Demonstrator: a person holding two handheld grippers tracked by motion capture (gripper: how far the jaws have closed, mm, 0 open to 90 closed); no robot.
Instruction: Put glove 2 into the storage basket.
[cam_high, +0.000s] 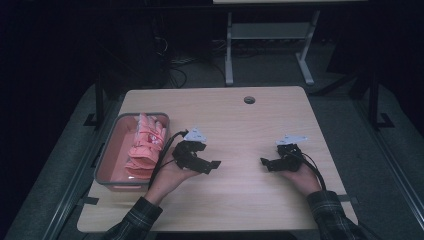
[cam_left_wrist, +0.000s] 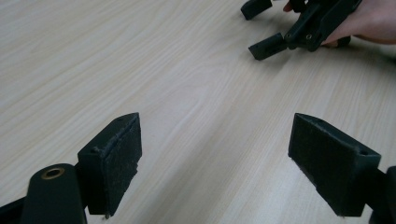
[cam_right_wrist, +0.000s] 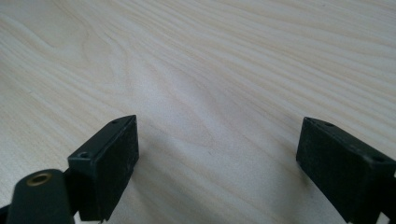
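- We see the wooden desk (cam_high: 240, 200), mostly bare.
- A grey bin (cam_high: 107, 155) sits at its left edge, holding pink cloths (cam_high: 145, 147).
- Our left gripper (cam_high: 214, 165) rests just right of the bin, jaws spread wide, holding nothing.
- Our right gripper (cam_high: 263, 162) lies well apart, facing it, jaws also wide and empty.

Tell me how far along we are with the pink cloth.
Done: the pink cloth lies folded in the grey bin at the table's left edge. In hand: nothing; the left gripper and right gripper rest open and empty on bare wood, facing each other. Left: nothing visible waits outside the bin.
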